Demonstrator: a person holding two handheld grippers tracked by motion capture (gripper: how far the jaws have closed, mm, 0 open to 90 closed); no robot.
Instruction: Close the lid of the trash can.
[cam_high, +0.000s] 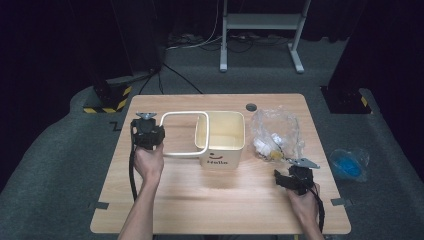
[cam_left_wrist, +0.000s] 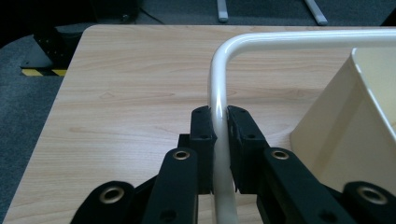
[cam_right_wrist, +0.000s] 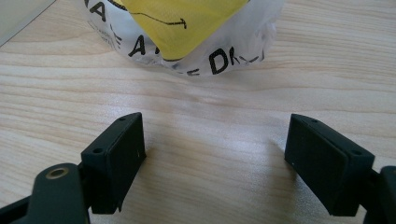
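Jaws of left gripper (cam_left_wrist: 219, 122) clamp bin handle (cam_left_wrist: 218, 93) (right gripper (cam_right_wrist: 212, 149) gapes).

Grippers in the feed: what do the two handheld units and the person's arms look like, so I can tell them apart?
Both are black. The left gripper and right gripper each carry a grey three-cornered plate on top and trail a black cable back along the forearm. In the gripper views, the jaws are flat black blocks with small screw holes, on arms with brass-coloured pivot bushings. The forearms are bare, with no sleeves in view.

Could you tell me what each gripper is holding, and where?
Left gripper clamps the bin's white handle near its corner; right gripper holds nothing.
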